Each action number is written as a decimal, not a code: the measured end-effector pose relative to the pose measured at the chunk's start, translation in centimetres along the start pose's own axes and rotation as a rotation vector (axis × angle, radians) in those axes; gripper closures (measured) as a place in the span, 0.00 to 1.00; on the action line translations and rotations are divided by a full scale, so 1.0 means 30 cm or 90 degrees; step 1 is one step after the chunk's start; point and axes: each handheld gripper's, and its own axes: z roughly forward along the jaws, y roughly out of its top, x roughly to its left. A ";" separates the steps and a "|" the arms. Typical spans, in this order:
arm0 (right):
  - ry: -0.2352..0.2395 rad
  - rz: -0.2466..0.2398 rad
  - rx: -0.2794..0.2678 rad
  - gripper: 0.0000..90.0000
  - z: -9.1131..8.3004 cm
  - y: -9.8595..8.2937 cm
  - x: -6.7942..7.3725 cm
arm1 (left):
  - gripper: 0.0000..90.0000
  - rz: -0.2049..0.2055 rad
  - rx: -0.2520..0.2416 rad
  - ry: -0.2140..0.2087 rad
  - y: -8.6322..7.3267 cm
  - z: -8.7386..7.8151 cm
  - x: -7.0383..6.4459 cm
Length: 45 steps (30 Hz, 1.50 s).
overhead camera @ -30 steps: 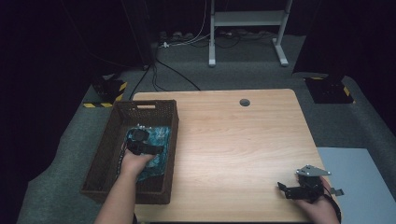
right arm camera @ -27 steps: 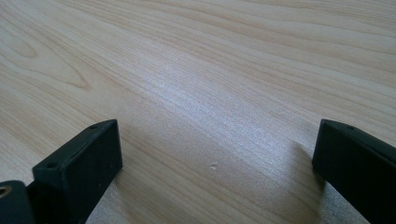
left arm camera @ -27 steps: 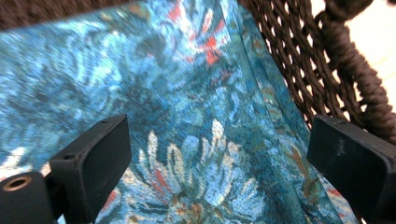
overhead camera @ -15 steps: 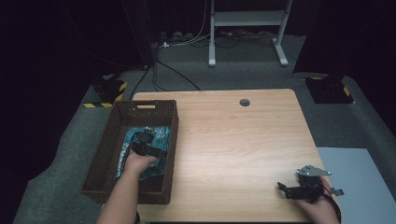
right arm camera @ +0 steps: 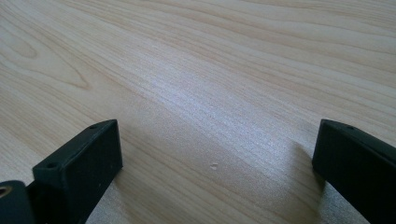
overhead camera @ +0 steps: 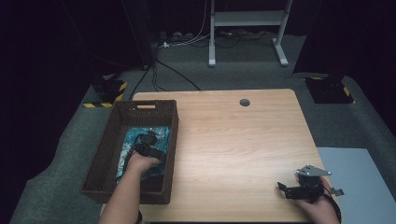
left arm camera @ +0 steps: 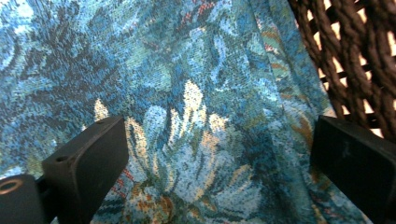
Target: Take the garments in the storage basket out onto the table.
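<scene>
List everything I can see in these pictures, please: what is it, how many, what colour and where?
Table: one, light wood, centre of the high view.
Basket: one, dark brown woven, on the table's left edge.
Cloth: one, blue-green with a flower pattern, lying inside the basket.
Hole: one, round and dark, near the table's far edge.
Stand: one, white metal, on the floor behind the table.
Cables: several, dark and pale, on the grey floor.
Left tool: one, black, jaws apart just over the cloth in the basket.
Right tool: one, black with a grey plate, jaws apart over bare wood at the table's near right corner.
</scene>
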 end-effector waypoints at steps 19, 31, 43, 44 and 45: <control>-0.003 -0.007 0.001 0.01 0.001 0.000 0.002 | 0.27 0.033 0.002 0.048 -0.011 -0.010 -0.011; -0.004 -0.008 0.002 0.02 0.001 0.000 0.002 | 0.52 0.021 -0.007 0.041 -0.011 -0.031 -0.005; -0.005 -0.009 0.002 0.02 0.001 0.000 0.003 | 0.73 0.046 -0.001 0.062 -0.009 -0.033 -0.018; -0.005 -0.009 0.002 0.02 0.001 0.000 0.003 | 0.75 0.045 0.000 0.062 -0.009 -0.033 -0.020; -0.005 -0.009 0.002 0.02 0.001 0.000 0.003 | 0.76 0.044 0.001 0.061 -0.008 -0.032 -0.021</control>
